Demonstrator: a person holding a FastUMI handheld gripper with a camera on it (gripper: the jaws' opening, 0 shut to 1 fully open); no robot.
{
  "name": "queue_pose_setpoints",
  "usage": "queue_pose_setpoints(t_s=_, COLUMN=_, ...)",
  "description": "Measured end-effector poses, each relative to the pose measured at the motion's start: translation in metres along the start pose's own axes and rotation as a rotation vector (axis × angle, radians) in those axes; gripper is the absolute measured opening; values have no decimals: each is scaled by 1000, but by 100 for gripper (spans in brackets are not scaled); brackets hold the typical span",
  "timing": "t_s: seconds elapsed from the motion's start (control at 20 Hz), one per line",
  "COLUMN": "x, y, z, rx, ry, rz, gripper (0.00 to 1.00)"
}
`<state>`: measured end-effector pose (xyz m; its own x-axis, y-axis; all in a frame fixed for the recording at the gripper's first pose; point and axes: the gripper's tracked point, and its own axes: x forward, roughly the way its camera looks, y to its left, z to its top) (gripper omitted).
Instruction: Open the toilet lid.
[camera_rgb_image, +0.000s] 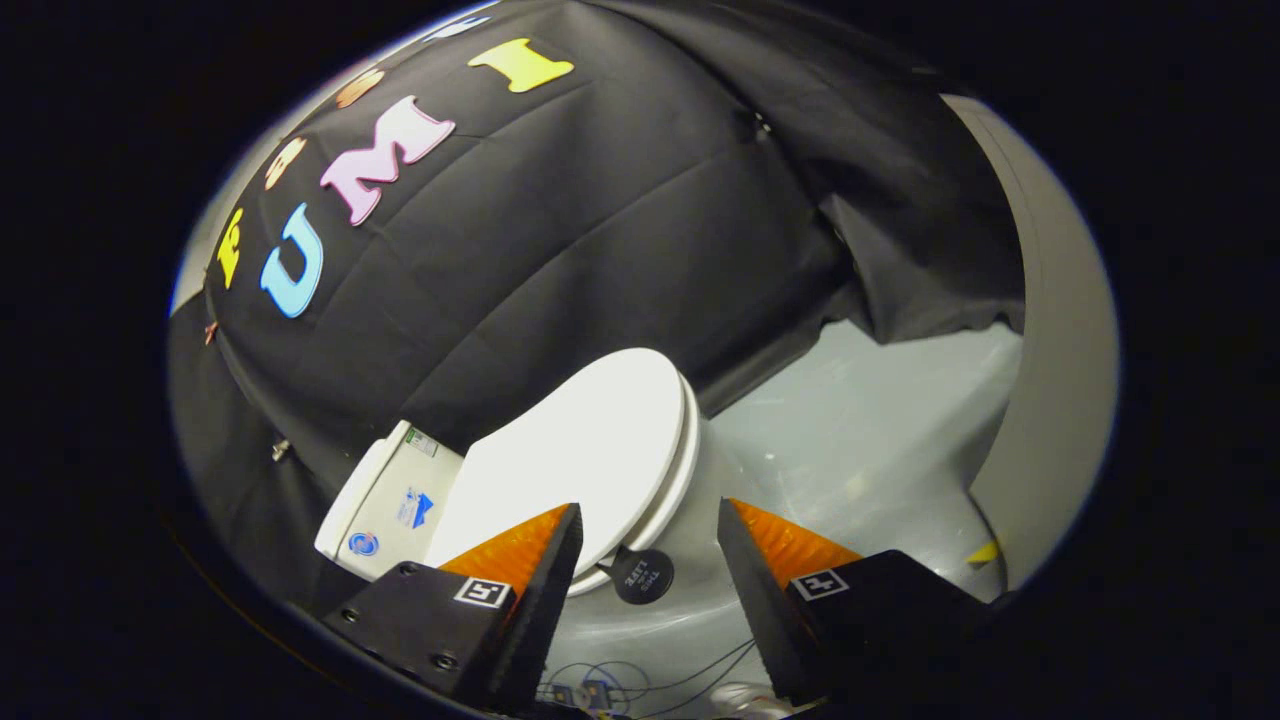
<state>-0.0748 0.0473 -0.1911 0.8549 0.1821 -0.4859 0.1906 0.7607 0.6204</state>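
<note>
A white toilet stands just ahead of my fingers, tilted in this view. Its lid (590, 440) lies flat and closed on the seat, with the cistern (385, 505) behind it against the black cloth. A round black tag (642, 576) sticks out from under the lid's side edge. My gripper (648, 548) is open, and the lid's side edge and the black tag lie in the gap between the fingertips. The left finger (515, 555) overlaps the lid's near part; whether it touches I cannot tell. The right finger (785, 550) hangs beside the bowl (700, 490), clear of it.
A grey floor (870, 430) spreads beyond the bowl to the right, bounded by a pale curved wall (1060, 340). Black cloth (600, 220) hangs behind the toilet. Thin cables (640, 685) run across the floor below my fingers. A small yellow mark (985, 552) lies on the floor at right.
</note>
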Motion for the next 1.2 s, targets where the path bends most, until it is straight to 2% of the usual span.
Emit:
queue_pose_setpoints(t_s=0.2, x=4, y=1, z=-17, rx=164, ry=69, rz=71, gripper=86)
queue_pose_setpoints(t_s=0.45, x=10, y=0, z=-29, rx=319, ry=112, rz=121, gripper=85)
queue_pose_setpoints(t_s=0.5, x=12, y=1, z=-31, rx=337, ry=117, rz=129, gripper=86)
queue_pose_setpoints(t_s=0.55, x=12, y=-7, z=-33, rx=351, ry=131, rz=100, gripper=85)
queue_pose_setpoints(t_s=0.7, x=16, y=-11, z=-34, rx=446, ry=145, rz=108, gripper=58)
queue_pose_setpoints(t_s=1.0, x=22, y=-14, z=-40, rx=474, ry=148, rz=128, gripper=58)
queue_pose_setpoints(t_s=1.05, x=18, y=-13, z=-38, rx=498, ry=149, rz=145, gripper=45)
queue_pose_setpoints(t_s=1.2, x=24, y=-14, z=-44, rx=532, ry=158, rz=157, gripper=45)
